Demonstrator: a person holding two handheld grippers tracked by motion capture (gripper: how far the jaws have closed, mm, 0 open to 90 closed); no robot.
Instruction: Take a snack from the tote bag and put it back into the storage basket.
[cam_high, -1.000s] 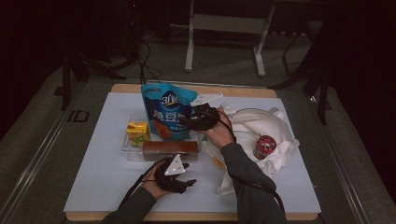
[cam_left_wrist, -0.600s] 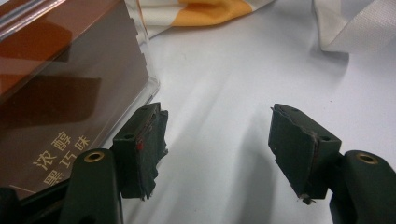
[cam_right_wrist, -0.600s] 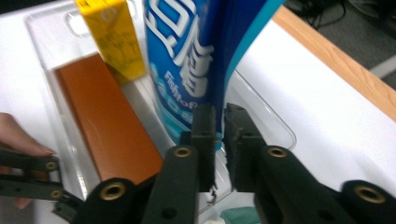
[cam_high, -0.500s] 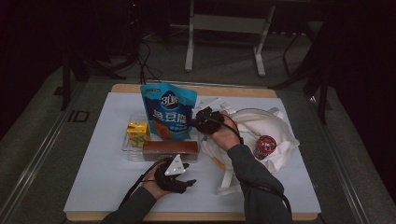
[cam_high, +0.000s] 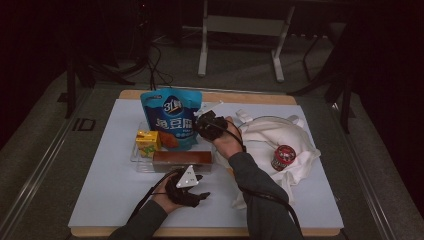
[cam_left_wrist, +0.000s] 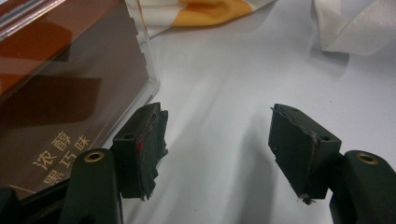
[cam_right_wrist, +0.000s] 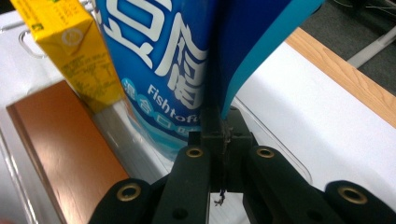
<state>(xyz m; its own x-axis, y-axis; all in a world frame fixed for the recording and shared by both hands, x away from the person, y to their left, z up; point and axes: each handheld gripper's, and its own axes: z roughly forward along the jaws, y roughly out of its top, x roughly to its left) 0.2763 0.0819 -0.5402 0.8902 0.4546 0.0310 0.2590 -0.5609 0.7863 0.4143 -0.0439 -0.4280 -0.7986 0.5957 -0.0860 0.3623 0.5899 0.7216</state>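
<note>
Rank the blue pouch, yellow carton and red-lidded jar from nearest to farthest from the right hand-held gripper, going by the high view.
1. Blue pouch: the right hand-held gripper is clamped on its edge, just left of the hand.
2. Yellow carton: farther left, in front of the pouch.
3. Red-lidded jar: off to the right, on the white cloth.

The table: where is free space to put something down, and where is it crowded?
The white mat is bare along its left side, left of the clear tray, and at the near-left corner beside the left gripper. The middle is crowded: blue pouch, yellow carton, brown box, right gripper. The white bag and red can take the right.
</note>
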